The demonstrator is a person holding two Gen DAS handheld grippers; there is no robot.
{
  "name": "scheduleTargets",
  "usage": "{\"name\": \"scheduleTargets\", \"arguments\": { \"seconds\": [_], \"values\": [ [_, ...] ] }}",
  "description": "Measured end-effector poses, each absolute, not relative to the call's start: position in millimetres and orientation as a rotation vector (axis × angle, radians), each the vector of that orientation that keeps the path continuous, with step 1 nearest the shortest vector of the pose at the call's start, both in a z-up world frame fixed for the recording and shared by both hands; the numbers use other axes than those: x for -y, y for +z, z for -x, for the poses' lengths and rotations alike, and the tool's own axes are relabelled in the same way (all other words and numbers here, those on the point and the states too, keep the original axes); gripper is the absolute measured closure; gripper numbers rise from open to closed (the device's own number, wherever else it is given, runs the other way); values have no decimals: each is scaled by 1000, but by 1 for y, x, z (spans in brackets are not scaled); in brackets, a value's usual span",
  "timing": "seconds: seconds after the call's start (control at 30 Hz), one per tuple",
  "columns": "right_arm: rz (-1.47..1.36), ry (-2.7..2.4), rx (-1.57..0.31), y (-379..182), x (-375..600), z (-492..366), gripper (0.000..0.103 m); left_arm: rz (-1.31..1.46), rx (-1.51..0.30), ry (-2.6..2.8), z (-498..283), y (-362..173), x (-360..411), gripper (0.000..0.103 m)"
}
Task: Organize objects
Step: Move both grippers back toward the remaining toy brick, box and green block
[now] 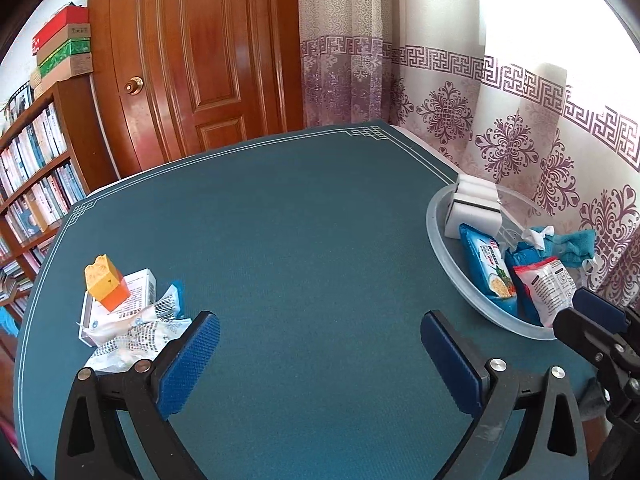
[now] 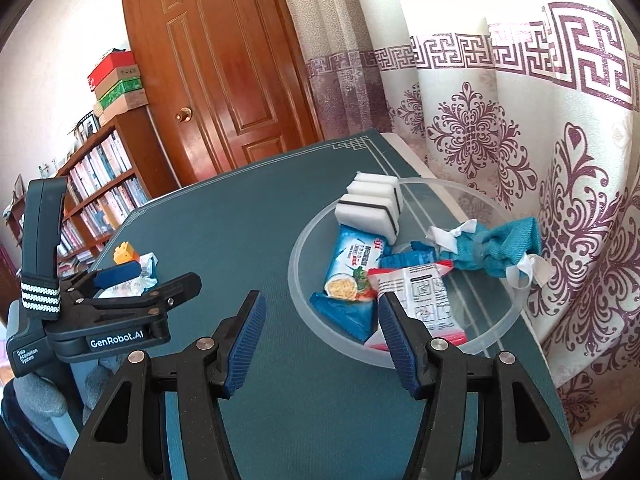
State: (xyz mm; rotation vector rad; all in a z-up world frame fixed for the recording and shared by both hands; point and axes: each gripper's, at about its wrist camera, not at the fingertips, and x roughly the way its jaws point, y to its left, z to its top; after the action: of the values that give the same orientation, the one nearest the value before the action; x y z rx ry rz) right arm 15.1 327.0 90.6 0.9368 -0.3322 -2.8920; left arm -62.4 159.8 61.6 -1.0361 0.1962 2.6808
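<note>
My left gripper [image 1: 320, 344] gapes wide and empty; my right gripper [image 2: 322, 320] half-open, empty. A crinkly white wrapper [image 1: 132, 332] lies beside the left; it might slip before reaching the clear plastic bowl [image 1: 436, 216].

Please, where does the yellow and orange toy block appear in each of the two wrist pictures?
Left wrist view: the toy block is at the left, standing on a white box beside a crumpled wrapper.
Right wrist view: the toy block is small, at left of centre, just above the left gripper.
Shared landmark: the wooden door.
</note>
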Motion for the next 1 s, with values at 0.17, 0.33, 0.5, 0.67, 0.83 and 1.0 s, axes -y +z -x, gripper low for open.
{"name": "scheduleTargets", "arguments": {
  "seconds": [0.17,0.33,0.5,0.67,0.83,1.0],
  "values": [
    [-969,-2846,308,82,-307,-13,42,1063,-151,2725,67,59,-133,1],
    [-1005,-2802,288,75,-288,-11,41,1079,-103,2773,72,59,-104,1],
    [-1034,-2761,270,69,-267,-9,41,1098,-51,2822,79,58,-73,1],
    [-1063,-2717,251,63,-246,-5,40,1111,-12,2865,85,58,-45,1],
    [-1093,-2674,220,58,-226,-1,40,1119,20,2905,90,59,-18,1],
    [-1118,-2626,182,53,-205,2,40,1132,55,2944,94,58,6,1]
  ]
}}
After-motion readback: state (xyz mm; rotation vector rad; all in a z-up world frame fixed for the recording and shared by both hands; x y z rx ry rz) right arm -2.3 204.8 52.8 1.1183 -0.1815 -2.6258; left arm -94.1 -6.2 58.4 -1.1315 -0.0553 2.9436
